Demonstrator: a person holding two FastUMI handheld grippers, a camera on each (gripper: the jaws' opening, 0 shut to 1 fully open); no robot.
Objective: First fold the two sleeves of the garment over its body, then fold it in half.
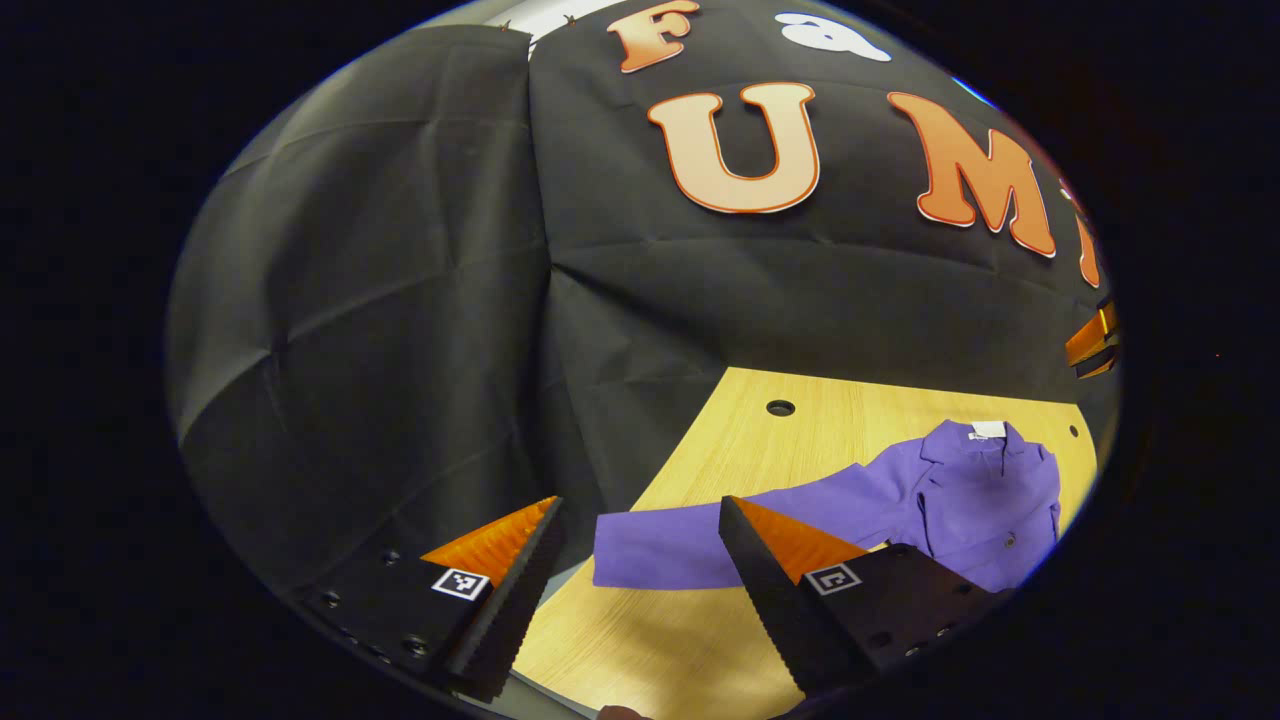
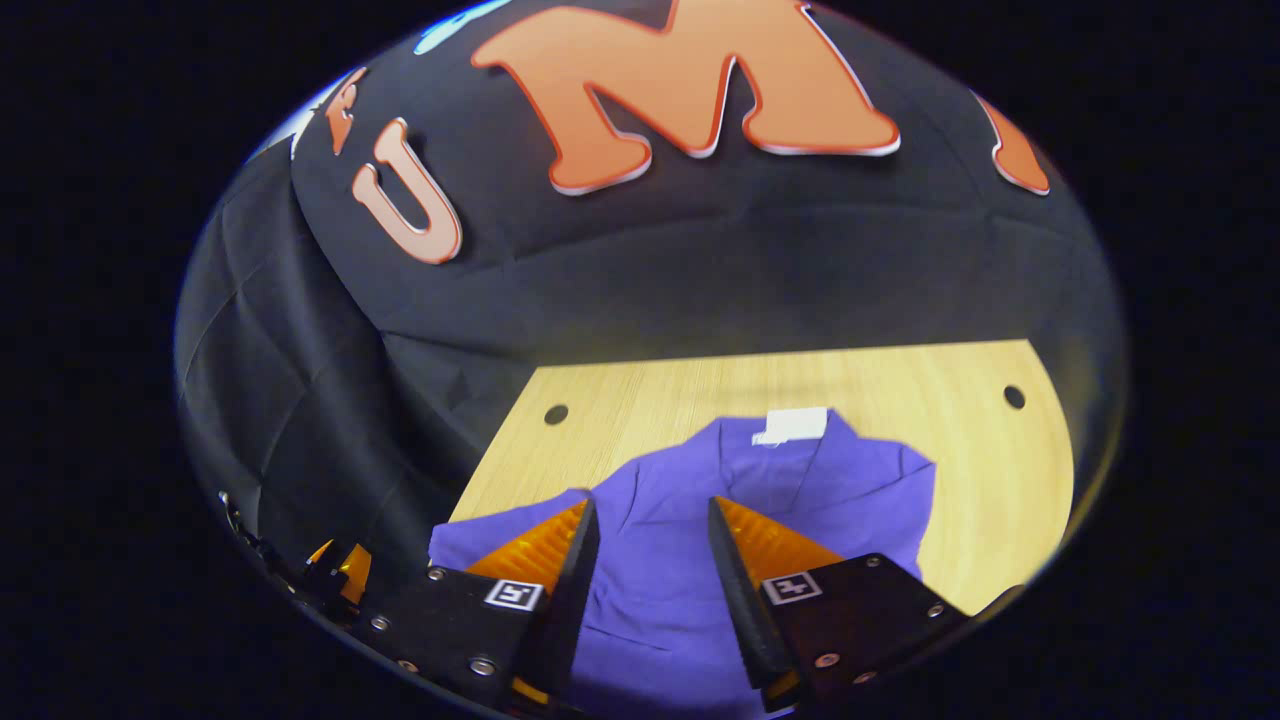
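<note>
your left gripper (image 1: 640,515) hangs spread above the purple garment (image 1: 960,495)'s outstretched sleeve (image 1: 690,545) on the table (image 1: 780,440); your right gripper (image 2: 652,515) hangs spread over its body.

bare table (image 2: 990,480) beside garment (image 2: 660,590), wall behind

Matt cloth garment (image 2: 680,520) on smooth wood-grain table (image 2: 1000,480)

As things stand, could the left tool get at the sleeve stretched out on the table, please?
Probably yes. The left tool is open, with the purple sleeve lying flat on the table just ahead between its fingers, and nothing lies between them. It looks to be above the cloth, so it would need to come down.
</note>
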